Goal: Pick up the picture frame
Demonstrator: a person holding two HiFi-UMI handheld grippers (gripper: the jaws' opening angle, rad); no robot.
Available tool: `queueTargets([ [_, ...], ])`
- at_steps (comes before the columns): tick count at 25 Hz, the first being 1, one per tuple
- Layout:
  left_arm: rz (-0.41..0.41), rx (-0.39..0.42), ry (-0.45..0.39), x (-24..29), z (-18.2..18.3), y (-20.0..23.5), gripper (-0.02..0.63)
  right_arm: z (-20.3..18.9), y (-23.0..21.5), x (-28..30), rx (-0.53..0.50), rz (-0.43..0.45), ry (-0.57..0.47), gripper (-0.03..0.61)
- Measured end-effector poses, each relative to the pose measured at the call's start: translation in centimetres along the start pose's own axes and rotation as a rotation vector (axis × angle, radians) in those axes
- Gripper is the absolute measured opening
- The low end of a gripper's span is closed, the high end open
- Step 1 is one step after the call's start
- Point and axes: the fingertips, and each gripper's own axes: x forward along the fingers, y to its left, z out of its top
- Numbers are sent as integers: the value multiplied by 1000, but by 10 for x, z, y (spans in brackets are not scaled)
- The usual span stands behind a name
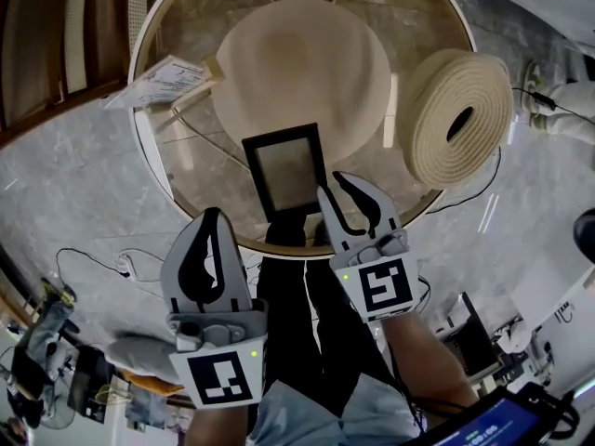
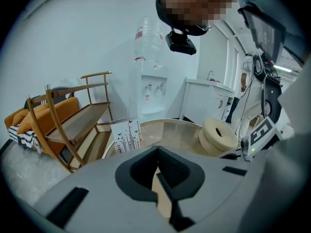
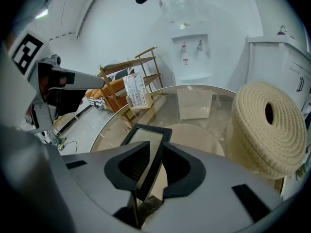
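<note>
The picture frame [image 1: 286, 169], black-edged with a pale pane, is held tilted over the near rim of the round glass table [image 1: 149, 147]. My right gripper [image 1: 335, 187] is shut on its lower right edge. In the right gripper view the frame [image 3: 146, 137] runs edge-on between the jaws of the right gripper [image 3: 154, 152]. My left gripper [image 1: 212, 216] hangs to the left, short of the table rim, apart from the frame. Its jaws meet with nothing between them, as the left gripper view shows [image 2: 158, 173].
A round beige mat [image 1: 302, 77] lies on the glass behind the frame. A thick coil of cream rope [image 1: 460, 119] stands at the table's right edge. A printed card in a wooden stand [image 1: 167, 80] sits at the far left. Cables [image 1: 93, 249] trail on the floor.
</note>
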Motion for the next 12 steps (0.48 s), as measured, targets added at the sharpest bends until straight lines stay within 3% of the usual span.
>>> queueTargets([
  [12, -17, -7, 31, 5, -18, 5, 15, -30, 1, 22, 28, -16, 62, 115],
])
